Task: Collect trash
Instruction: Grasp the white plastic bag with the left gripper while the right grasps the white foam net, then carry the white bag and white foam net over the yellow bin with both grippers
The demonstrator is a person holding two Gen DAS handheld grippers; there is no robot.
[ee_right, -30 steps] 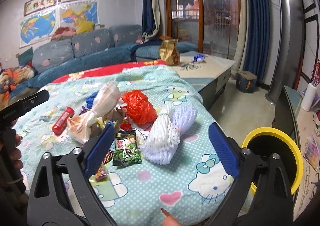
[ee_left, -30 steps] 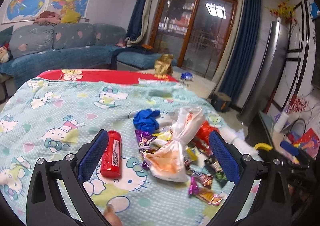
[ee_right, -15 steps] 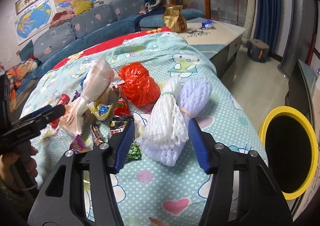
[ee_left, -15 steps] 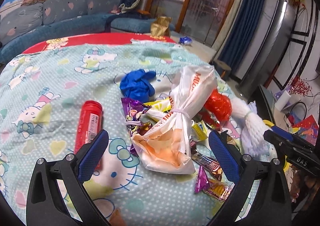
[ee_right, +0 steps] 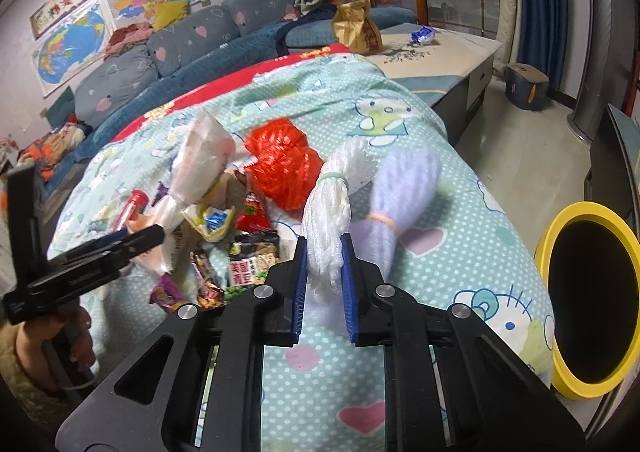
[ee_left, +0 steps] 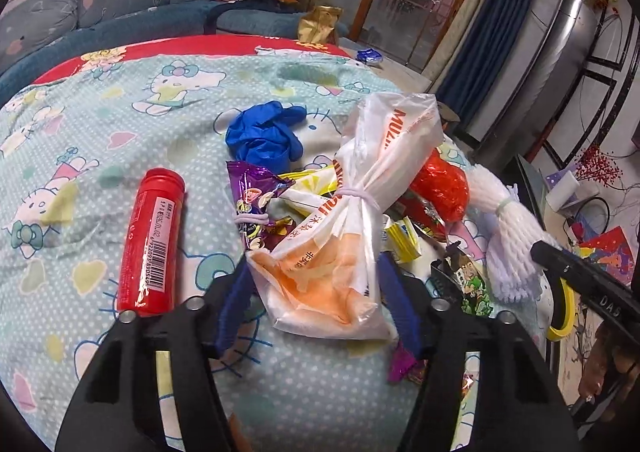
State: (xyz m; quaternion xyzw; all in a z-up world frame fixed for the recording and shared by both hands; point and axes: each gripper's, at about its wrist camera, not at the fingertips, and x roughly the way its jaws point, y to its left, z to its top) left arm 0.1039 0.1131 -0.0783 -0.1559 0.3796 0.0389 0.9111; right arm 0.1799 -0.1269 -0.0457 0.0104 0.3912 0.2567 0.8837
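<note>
Trash lies heaped on a Hello Kitty bedspread [ee_left: 120, 124]. A tied white plastic bag [ee_left: 352, 220] sits between the pads of my left gripper [ee_left: 316, 292]. The jaws are closing and the pads touch both its sides. The jaws of my right gripper [ee_right: 324, 284] are closing too, pinched on the end of a white foam net bundle [ee_right: 332, 212]. Beside it lie a purple foam net [ee_right: 404, 188] and a red mesh bag [ee_right: 286, 168]. A red tube [ee_left: 154, 240], a blue glove [ee_left: 264, 136] and several snack wrappers [ee_left: 256, 196] lie around the bag.
A yellow-rimmed bin [ee_right: 592, 304] stands on the floor off the bed's right edge. A low table [ee_right: 440, 48] with a brown paper bag [ee_right: 356, 28] is beyond the bed, and a blue sofa [ee_right: 180, 48] runs along the wall. A hand [ee_right: 36, 348] holds the left gripper's handle.
The left gripper dropped closer to the white plastic bag and its jaws narrowed around it. The right jaws closed from wide open onto the white foam net bundle.
</note>
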